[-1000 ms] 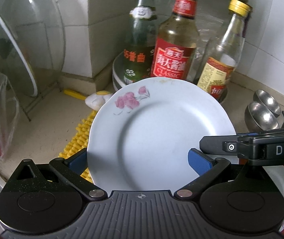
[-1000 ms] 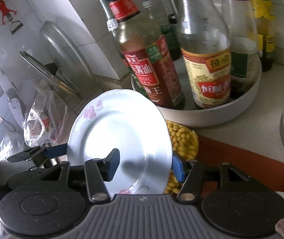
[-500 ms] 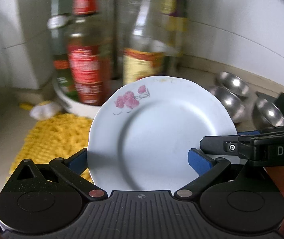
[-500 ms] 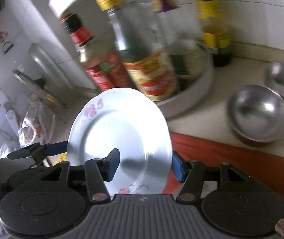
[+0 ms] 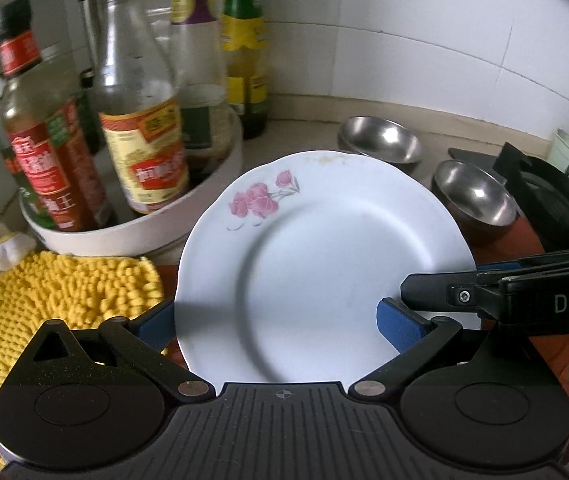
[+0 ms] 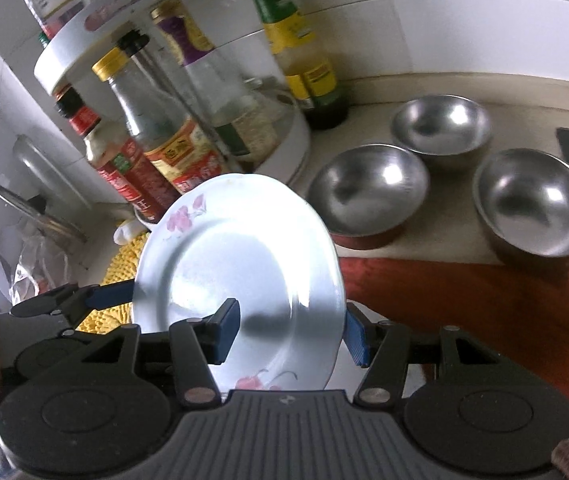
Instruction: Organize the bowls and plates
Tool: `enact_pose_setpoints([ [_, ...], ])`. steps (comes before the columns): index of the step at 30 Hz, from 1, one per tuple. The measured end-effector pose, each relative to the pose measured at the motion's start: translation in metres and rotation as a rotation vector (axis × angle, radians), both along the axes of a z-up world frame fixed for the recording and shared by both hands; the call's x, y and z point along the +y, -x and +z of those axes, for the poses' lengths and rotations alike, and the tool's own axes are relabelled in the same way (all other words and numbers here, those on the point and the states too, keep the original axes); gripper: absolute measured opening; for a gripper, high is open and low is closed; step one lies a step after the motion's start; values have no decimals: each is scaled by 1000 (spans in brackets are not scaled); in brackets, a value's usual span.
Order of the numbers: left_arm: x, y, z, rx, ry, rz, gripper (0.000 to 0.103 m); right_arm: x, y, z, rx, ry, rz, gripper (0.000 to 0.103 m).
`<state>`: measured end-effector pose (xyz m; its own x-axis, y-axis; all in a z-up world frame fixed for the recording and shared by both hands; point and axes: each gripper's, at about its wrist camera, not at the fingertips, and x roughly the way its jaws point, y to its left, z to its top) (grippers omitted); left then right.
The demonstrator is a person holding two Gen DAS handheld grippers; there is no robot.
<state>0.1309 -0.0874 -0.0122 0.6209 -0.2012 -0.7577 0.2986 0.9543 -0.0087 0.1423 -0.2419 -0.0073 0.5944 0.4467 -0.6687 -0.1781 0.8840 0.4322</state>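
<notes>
Both tools, the left tool (image 5: 276,320) and the right tool (image 6: 290,330), are gripping the flowered plate (image 5: 324,272) by opposite rims, sharing its weight. They are holding it tilted above the table (image 6: 364,120), near the three steel bowls (image 6: 368,190), probably so it clears the bottles (image 5: 140,120).

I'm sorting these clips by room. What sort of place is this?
Most likely a home kitchen counter: sauce bottles stand in a round white rack against a tiled wall, and three steel bowls sit on the counter beside it.
</notes>
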Motion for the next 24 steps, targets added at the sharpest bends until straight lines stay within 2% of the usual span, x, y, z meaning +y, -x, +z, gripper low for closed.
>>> enact_pose_setpoints([
  [24,-52,33,-9,26,-33,-43,103,-53,38,-13,34,-22,-47,52],
])
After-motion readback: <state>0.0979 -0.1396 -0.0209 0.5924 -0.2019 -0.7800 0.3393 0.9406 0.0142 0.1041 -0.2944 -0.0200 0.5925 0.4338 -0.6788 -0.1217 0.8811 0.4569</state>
